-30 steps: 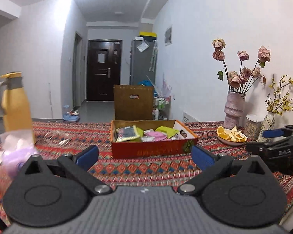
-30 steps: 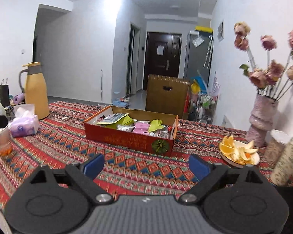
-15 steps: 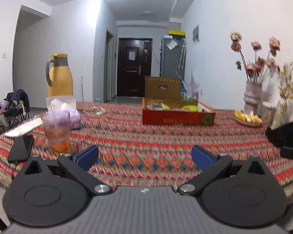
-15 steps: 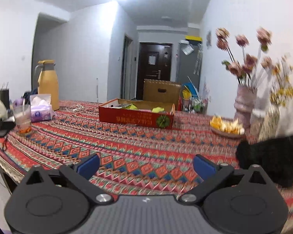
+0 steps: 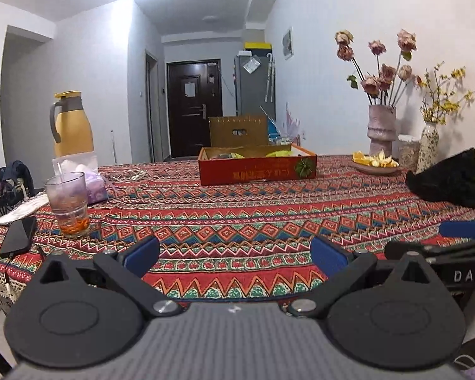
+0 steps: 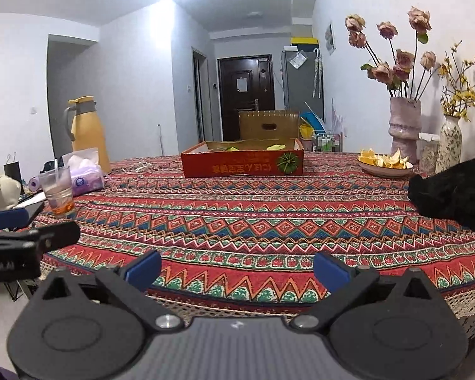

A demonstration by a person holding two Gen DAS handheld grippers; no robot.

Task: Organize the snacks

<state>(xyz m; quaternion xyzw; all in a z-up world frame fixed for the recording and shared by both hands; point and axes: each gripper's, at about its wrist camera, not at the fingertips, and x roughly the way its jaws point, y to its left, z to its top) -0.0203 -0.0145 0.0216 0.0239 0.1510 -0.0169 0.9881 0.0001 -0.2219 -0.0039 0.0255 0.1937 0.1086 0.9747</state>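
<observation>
I am looking out over the patterned tablecloth from its near edge. At the far left a black phone is lying flat, and just beside it a clear glass with orange bits at the bottom is standing upright. Behind the glass a tissue pack is sitting in front of a yellow thermos jug. My left gripper is hanging released over the near edge, its blue pads wide apart with only cloth showing between them. Toward the far side, about mid-table, the red snack box is sitting with snack packets poking just above its rim, well apart from both claws. My right gripper is likewise spread wide and gripping nothing. Further right, a plate of orange peel is resting near a pink vase of dried roses, and a black furry thing is lying at the right edge.
</observation>
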